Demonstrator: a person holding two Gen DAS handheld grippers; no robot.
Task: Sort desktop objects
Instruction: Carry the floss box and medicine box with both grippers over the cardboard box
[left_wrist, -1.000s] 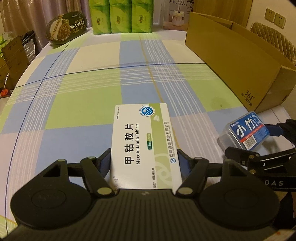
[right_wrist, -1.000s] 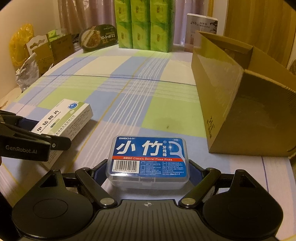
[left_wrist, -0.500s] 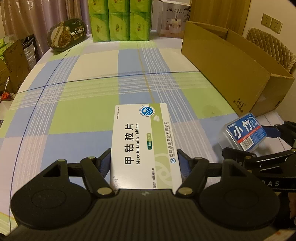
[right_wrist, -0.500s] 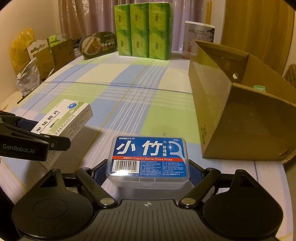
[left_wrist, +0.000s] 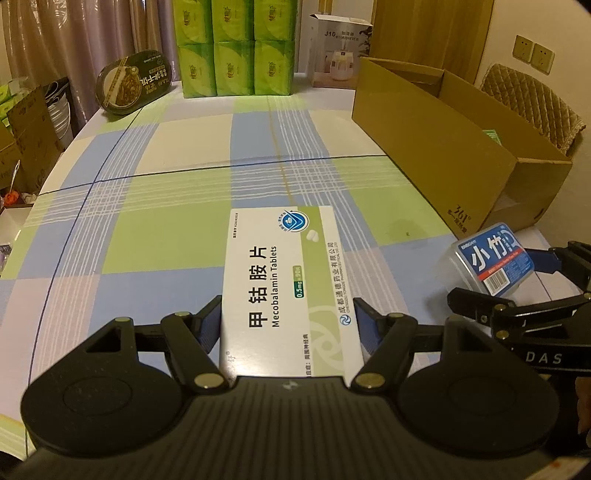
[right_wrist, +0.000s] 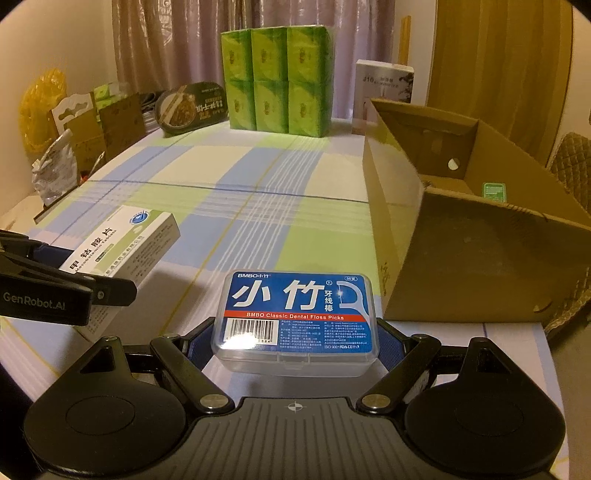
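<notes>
While clamped: tablet box (left_wrist: 280, 288), floss case (right_wrist: 295, 321), seemingly off-table.

Two boxes lifted over the table

The tablet box (left_wrist: 282, 284) is sitting left of the floss-pick case (right_wrist: 297, 321), the open carton (right_wrist: 476, 229) lying to their right, tissue packs (right_wrist: 277, 79) standing behind on the table (left_wrist: 166, 147).

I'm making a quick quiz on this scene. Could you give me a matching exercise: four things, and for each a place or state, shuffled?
Things:
1. tablet box
2. floss pick case
3. cardboard box
4. green tissue packs

Places or states:
A. open-topped, on the table's right side
B. stacked at the table's far end
C. held in the right hand-held gripper
D. held in the left hand-held gripper

Pairs: 1-D, 2-C, 3-A, 4-B
</notes>
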